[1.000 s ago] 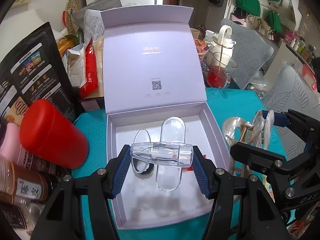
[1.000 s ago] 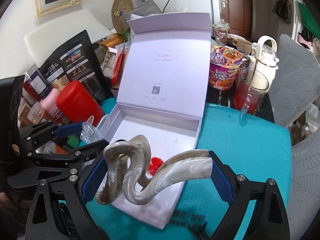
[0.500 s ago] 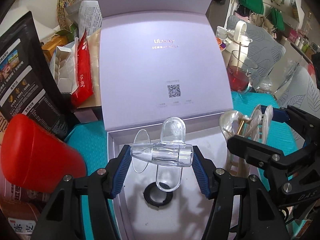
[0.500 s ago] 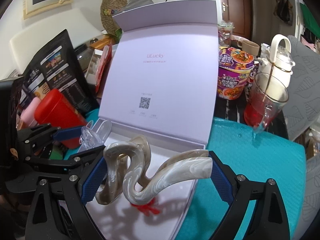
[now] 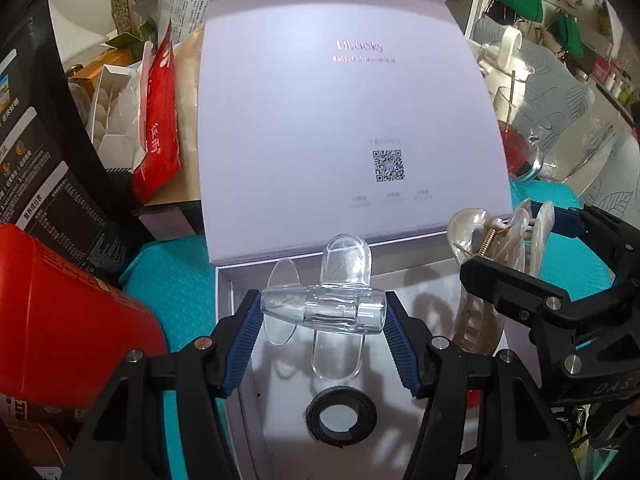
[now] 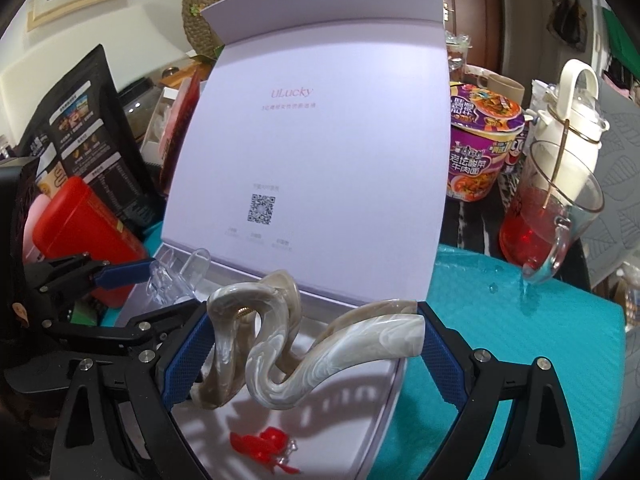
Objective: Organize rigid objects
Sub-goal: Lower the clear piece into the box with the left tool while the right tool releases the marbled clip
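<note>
Left tool (image 5: 323,322) half-open, clenched on a clear plastic hair claw (image 5: 326,312); right tool (image 6: 310,354) grips a marbled beige hair claw (image 6: 280,344) endwise, wide apart.

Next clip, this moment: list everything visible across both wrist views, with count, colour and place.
gift box: 1, pale lilac, open on the teal mat, lid upright
clear hair clip: 1, transparent, in the left gripper above the box
marbled hair claw: 1, cream-beige, in the right gripper above the box
black ring: 1, on the box floor
red ornament: 1, on the box floor
teal mat: 1, under the box
red canister: 1, left of the box
black snack bag: 1, behind the canister
noodle cup: 1, purple, right of the lid
glass mug: 1, red liquid, right
white kettle: 1, behind the mug
left gripper: black, blue pads
right gripper: black, blue pads
</note>
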